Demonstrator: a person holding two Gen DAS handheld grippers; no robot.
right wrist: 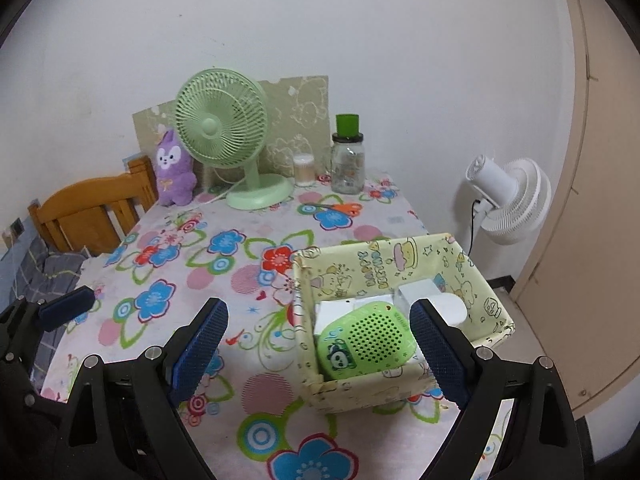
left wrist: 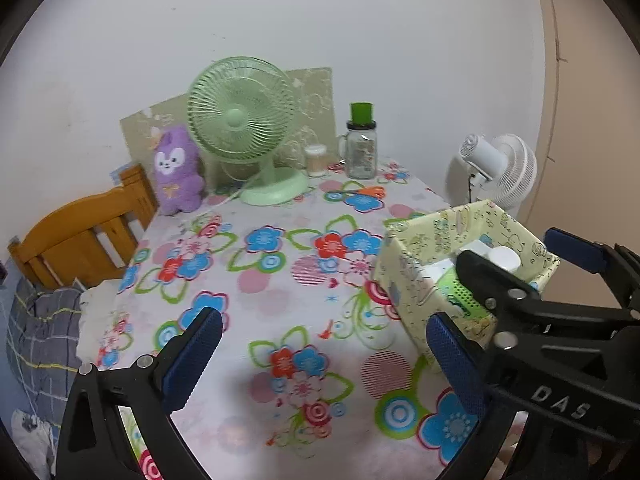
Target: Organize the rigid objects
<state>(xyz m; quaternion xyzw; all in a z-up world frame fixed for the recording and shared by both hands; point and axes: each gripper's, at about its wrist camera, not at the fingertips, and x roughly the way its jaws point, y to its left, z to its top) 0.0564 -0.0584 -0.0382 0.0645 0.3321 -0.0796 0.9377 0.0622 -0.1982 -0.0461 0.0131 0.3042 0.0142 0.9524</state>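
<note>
My left gripper (left wrist: 324, 356) spread wide, nothing held, above floral tablecloth (left wrist: 280, 280). My right gripper (right wrist: 320, 348) equally wide, empty, over patterned box (right wrist: 384, 268) at table's right edge. Green speaker (right wrist: 362, 338) lies in box's near corner, grille up toward me, long axis left-right, tilted; white items (right wrist: 420, 292) just behind it.

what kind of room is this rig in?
Likely a bedroom or small home room: a plush toy and desk fan on a floral-clothed table, with bedding beside it.
</note>
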